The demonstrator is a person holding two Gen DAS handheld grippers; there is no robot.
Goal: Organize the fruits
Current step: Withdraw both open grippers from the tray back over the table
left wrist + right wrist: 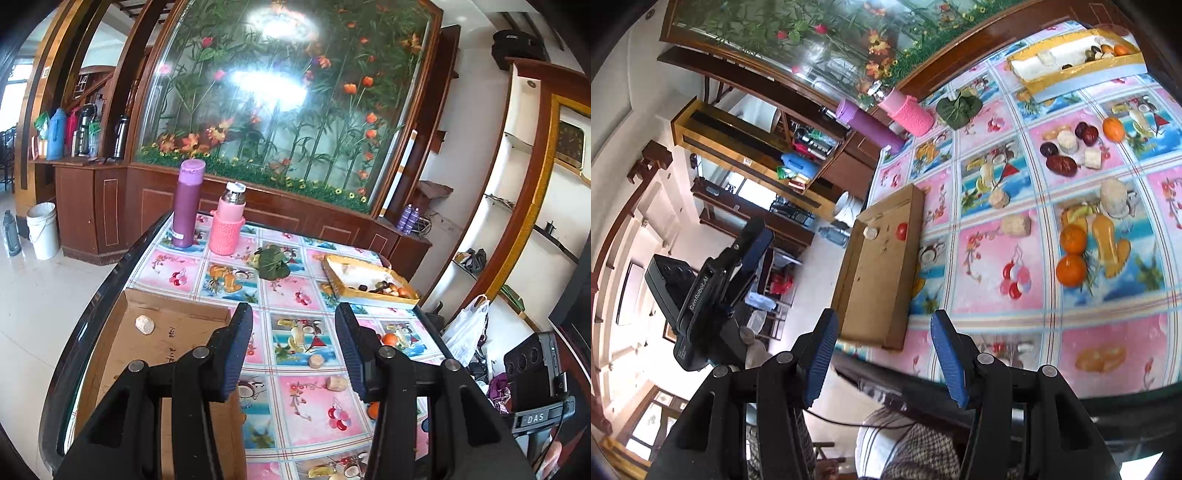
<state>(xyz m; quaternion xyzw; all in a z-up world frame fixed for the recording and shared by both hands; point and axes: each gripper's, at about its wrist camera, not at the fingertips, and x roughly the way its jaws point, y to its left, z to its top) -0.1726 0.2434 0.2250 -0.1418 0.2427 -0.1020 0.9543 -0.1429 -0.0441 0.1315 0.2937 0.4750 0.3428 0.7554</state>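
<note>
Loose fruit lies on the fruit-print tablecloth point(997, 317): three oranges point(1073, 238), dark red fruits point(1061, 164) and several pale chunks point(1015, 225). A cardboard tray point(879, 277) near the table's left edge holds a red fruit point(902, 231) and a pale lump point(870, 232). My right gripper point(883, 315) hangs open and empty over the table's near edge. My left gripper point(293, 308) is open and empty too, above the cloth beside the cardboard tray point(166, 332). It is short of an orange point(388, 339) and pale chunks point(316, 361). From the right wrist, the left gripper point(755, 230) shows off the table's left side.
A yellow box point(369, 277) with several small fruits sits at the far right corner. A purple flask point(187, 203), a pink bottle point(227, 225) and a green leafy bunch point(271, 262) stand at the far edge. A person's checked clothing point(923, 450) is below the near edge.
</note>
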